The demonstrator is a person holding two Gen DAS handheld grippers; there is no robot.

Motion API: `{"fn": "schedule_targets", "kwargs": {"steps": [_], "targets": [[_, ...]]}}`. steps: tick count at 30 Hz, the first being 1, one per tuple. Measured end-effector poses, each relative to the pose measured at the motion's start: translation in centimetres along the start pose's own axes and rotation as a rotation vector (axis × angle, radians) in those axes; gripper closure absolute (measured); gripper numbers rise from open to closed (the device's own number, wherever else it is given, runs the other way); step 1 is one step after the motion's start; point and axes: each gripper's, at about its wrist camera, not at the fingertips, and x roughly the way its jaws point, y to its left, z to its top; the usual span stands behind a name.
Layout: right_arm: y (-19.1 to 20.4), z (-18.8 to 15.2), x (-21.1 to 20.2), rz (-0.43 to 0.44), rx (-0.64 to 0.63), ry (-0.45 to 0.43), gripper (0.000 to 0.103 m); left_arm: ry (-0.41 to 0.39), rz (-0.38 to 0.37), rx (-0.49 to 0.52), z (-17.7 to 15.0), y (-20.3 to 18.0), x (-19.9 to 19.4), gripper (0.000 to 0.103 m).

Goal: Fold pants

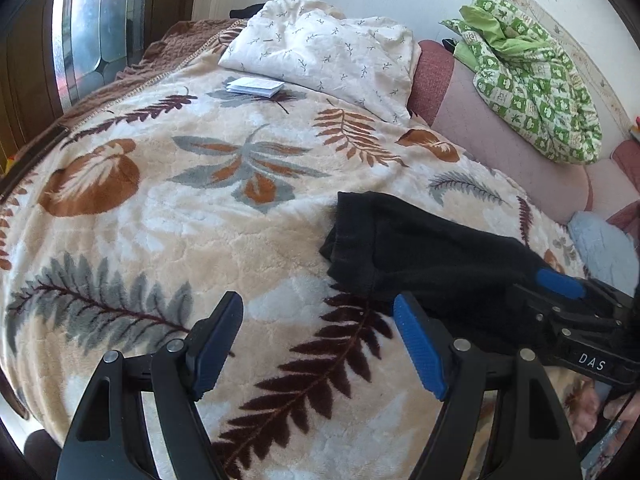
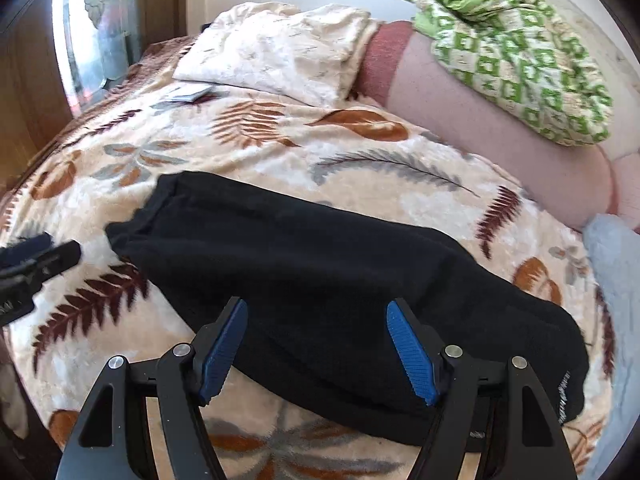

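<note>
Your bed (image 1: 120,264) carries a leaf-print blanket (image 2: 360,160), and the pants (image 2: 320,280) lie on it as one long black bundle, running from the middle of the blanket toward its near right corner. Behind the pants, at the bed's head, sits a cream pillow (image 1: 320,52); right of that pillow a green checked quilt (image 1: 532,80) is heaped on a pink cover (image 2: 492,140). A small white booklet (image 1: 256,86) lies just in front of the pillow. Your right gripper (image 2: 316,344) hovers over the pants' near edge, jaws spread, pinching nothing. Your left gripper (image 1: 320,340) is above bare blanket just left of the pants, jaws spread too.
</note>
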Motion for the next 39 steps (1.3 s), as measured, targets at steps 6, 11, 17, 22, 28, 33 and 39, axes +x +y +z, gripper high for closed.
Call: {"fn": "schedule_targets", "kwargs": {"steps": [6, 11, 17, 22, 28, 33, 39], "targets": [[2.0, 6.2, 3.4, 0.261, -0.070, 0.064, 0.026, 0.014, -0.067, -0.067, 1.2, 0.7, 2.1, 0.027], [4.7, 9.2, 6.4, 0.345, -0.145, 0.115, 0.026, 0.025, -0.123, -0.078, 1.7, 1.1, 3.7, 0.030], [6.7, 11.6, 10.7, 0.390, -0.197, 0.187, 0.026, 0.019, -0.170, -0.086, 1.8, 1.7, 5.1, 0.030], [7.6, 12.2, 14.2, 0.443, -0.233, 0.267, 0.026, 0.014, -0.219, -0.109, 1.9, 2.6, 5.8, 0.030], [10.4, 10.9, 15.0, 0.427, -0.371, 0.277, 0.031, 0.007, -0.235, -0.104, 1.8, 2.6, 6.0, 0.030], [10.6, 10.7, 14.2, 0.414, -0.418, 0.288, 0.070, 0.007, -0.237, -0.076, 1.7, 2.1, 5.8, 0.030], [9.8, 11.0, 12.8, 0.405, -0.398, 0.252, 0.075, 0.004, -0.248, -0.089, 2.3, 2.1, 5.4, 0.030]]}}
